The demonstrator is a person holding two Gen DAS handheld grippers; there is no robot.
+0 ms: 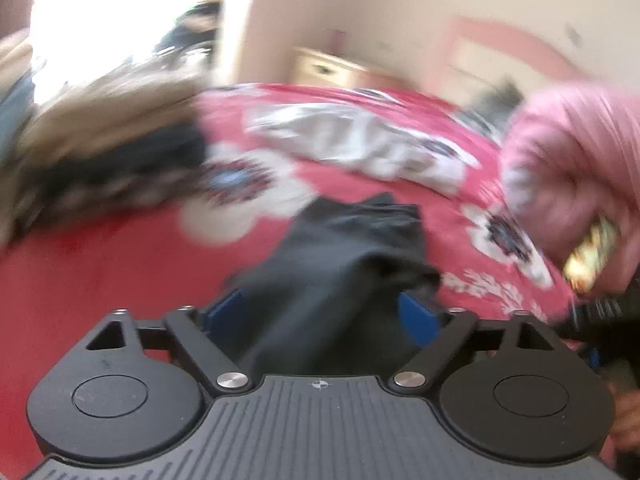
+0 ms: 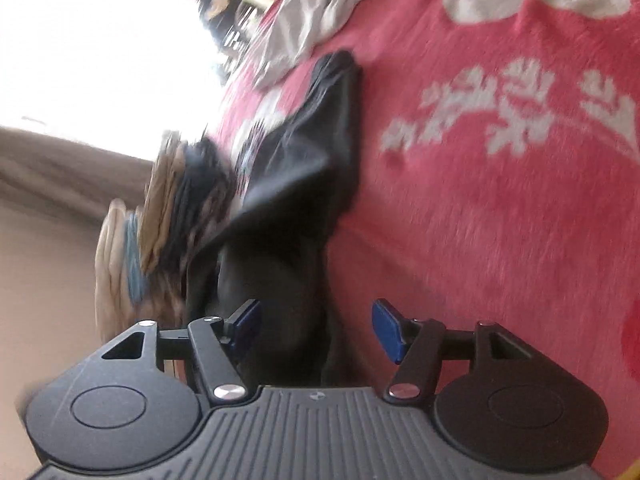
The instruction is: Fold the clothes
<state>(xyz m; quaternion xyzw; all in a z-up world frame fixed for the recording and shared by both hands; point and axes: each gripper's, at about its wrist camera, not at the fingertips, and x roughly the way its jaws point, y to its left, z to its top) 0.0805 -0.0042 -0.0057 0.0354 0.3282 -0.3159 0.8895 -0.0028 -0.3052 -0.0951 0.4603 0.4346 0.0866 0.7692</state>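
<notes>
Over red floral blanket, splayed left hand-held gripper angled down.

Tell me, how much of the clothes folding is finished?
Done: a stack of folded beige, blue and dark clothes sits at the bed's edge. In hand: the black garment lies crumpled on the red flowered blanket, between open jaws. Left: the grey-white patterned garment.
</notes>
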